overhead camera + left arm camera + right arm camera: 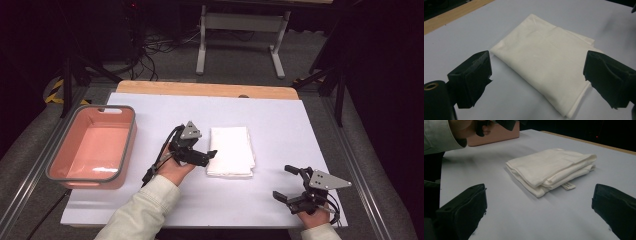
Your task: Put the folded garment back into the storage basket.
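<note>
A: Item one, the working relation. What do I have?

B: Folded white cloth [231, 151], lying flat near the middle of the counter [280, 120], long axis running away from me toward the far edge. My left tongs [209, 155] sit just beside its near-left corner, pointing right at it. In the left gripper view the cloth [544, 65] lies directly ahead between the two jaws, which stand wide apart and hold nothing.

A: And the right side?

B: Right tongs [287, 182] rest near the front right of the counter, well apart from the cloth, jaws spread wide, empty. The right gripper view has the cloth [551, 168] ahead, its stacked fold edges and a small label [568, 185] facing me. Left hand is the nearer; I judge any first grasp falls to it.

A: Count, please.

B: Cloth, folded: one. Pink basin with grey rim [131, 131]: one, at the left edge of the counter, empty as far as I can see, well apart from the cloth. Tongs: two. Label: one.
</note>
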A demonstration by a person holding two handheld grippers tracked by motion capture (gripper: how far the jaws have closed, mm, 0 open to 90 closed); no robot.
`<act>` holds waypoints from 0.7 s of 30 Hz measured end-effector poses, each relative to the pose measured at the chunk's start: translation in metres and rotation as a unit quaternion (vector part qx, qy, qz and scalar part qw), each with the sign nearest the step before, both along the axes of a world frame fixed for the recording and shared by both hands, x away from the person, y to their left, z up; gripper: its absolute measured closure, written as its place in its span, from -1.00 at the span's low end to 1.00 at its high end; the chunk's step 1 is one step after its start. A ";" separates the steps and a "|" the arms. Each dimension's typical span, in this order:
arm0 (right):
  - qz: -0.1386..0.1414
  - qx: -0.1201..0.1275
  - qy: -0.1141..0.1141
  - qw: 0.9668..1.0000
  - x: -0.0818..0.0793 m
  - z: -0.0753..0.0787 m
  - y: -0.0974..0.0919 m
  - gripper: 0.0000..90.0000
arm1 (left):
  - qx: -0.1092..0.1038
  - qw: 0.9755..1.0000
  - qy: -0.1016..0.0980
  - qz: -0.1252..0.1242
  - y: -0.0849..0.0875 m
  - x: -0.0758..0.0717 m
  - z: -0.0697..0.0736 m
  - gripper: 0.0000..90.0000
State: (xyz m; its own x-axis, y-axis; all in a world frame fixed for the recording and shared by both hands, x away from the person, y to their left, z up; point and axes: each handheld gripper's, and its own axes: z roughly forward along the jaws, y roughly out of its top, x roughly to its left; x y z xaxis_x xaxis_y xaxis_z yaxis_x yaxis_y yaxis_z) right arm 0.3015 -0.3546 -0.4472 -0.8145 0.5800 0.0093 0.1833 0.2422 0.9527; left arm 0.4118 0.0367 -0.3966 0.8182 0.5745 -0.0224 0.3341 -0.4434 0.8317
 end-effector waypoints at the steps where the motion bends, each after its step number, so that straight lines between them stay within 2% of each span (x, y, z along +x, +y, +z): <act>1: 0.000 -0.001 0.001 1.000 0.000 0.000 0.000 -0.99 | 0.003 1.000 0.000 0.000 -0.002 0.002 0.000 -0.80; 8: -0.001 0.001 0.002 1.000 0.000 0.000 0.000 -0.99 | 0.011 1.000 0.004 0.002 -0.013 0.016 -0.001 -0.80; 13: 0.002 0.001 0.002 1.000 0.000 0.000 0.000 -0.99 | -0.029 0.999 0.016 0.013 -0.020 0.027 -0.003 -0.78; 15: 0.002 0.002 0.002 1.000 0.000 0.000 0.000 -0.99 | -0.035 0.999 0.024 0.015 -0.023 0.031 -0.004 -0.78; 16: 0.002 0.002 0.002 1.000 0.000 0.000 0.000 -0.99 | -0.035 0.999 0.024 0.015 -0.023 0.031 -0.004 -0.78; 18: 0.005 0.002 0.002 1.000 0.000 0.000 0.000 -0.99 | -0.016 1.000 0.017 0.015 -0.027 0.034 -0.005 -0.78; 21: 0.005 0.002 0.003 1.000 0.000 0.000 0.000 -0.99 | -0.007 1.000 0.011 0.020 -0.033 0.040 -0.008 -0.78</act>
State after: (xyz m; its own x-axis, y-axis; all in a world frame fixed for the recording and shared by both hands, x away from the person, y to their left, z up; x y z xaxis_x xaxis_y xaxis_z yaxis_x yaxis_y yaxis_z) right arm 0.3015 -0.3548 -0.4471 -0.8201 0.5720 0.0157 0.1859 0.2404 0.9527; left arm 0.4513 0.0037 -0.4046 0.7944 0.6056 -0.0479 0.3692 -0.4187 0.8297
